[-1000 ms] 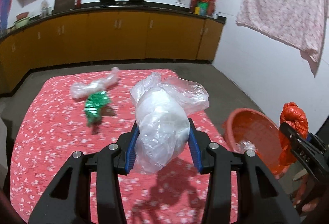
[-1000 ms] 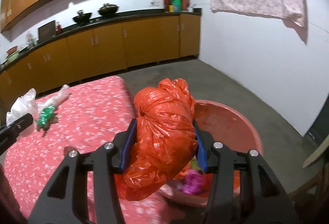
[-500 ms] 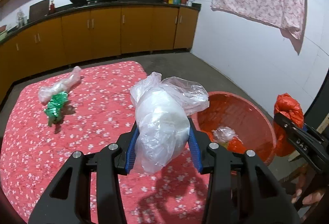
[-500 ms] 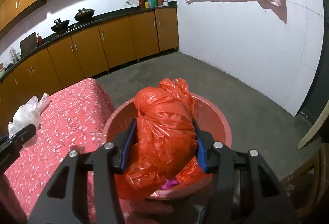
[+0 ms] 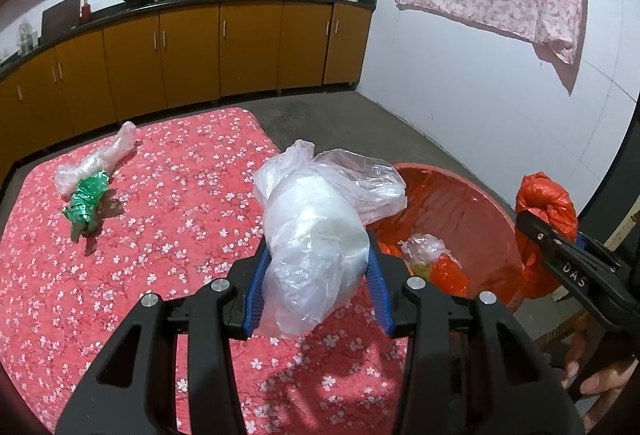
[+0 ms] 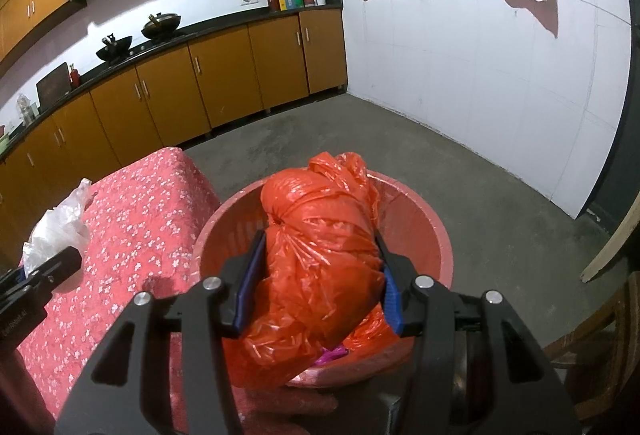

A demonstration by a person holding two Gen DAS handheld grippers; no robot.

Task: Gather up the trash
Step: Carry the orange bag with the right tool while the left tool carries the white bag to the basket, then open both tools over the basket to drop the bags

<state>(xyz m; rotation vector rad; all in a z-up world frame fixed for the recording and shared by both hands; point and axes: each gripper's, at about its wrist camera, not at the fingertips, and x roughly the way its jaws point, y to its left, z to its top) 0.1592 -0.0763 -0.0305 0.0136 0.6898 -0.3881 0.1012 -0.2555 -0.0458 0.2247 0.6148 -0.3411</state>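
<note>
The left gripper (image 5: 316,287) is clamped on a clear plastic bag (image 5: 316,235) stuffed with something white, held above the right edge of the table's red flowered cloth (image 5: 168,235), just beside the red basin (image 5: 472,207). The right gripper (image 6: 320,283) squeezes a knotted orange bag (image 6: 320,255) directly over that basin (image 6: 432,231), which stands on the floor against the table's side and already holds scraps of plastic. Toward the table's far left corner lie a green wrapper (image 5: 86,197) and a crumpled clear bag (image 5: 96,159), touching each other.
</note>
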